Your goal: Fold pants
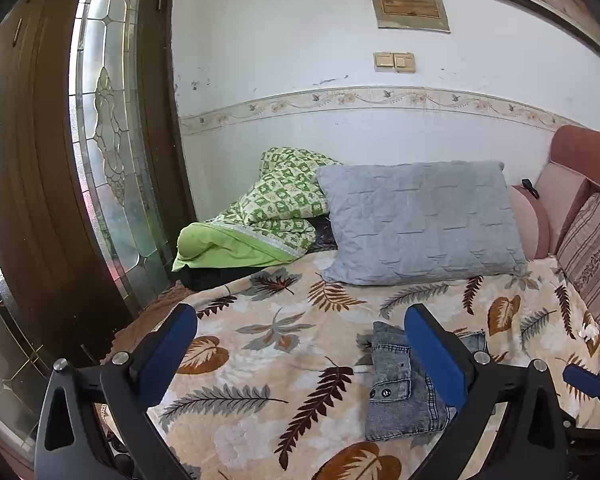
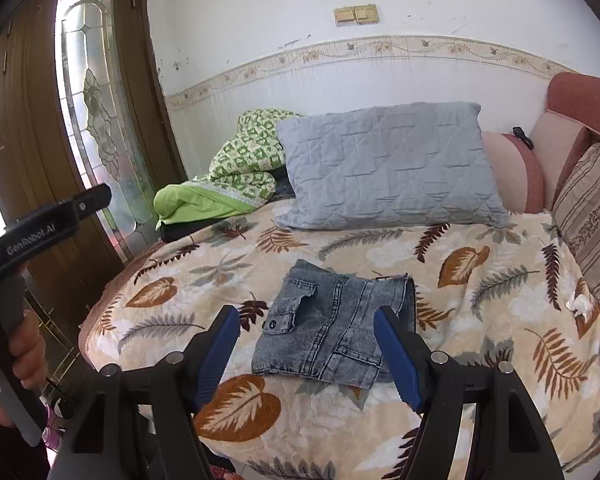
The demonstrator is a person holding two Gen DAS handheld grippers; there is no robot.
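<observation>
Folded denim pants (image 2: 332,324) lying ahead of both tongs.
Left gripper (image 1: 300,344) and right gripper (image 2: 306,344) are standing apart, empty; cloth looking soft, thick, best pinched at an edge.

soft daylight comes through the glass door (image 1: 108,128) on my left, with little glare. both views are sharp, strongly curved at edges, with dark corners.

White wall (image 1: 300,40) at far side with floral border strip (image 1: 380,100), twin beige switches (image 1: 394,61), framed plaque (image 1: 410,5). Dark wooden door (image 1: 40,160) on left, daylight through its leaded glass panel (image 1: 108,120). Bed under leaf-print blanket (image 1: 280,360); grey pillow (image 1: 420,220), green quilt (image 1: 276,208) far, pink sofa (image 1: 572,176) right.
</observation>
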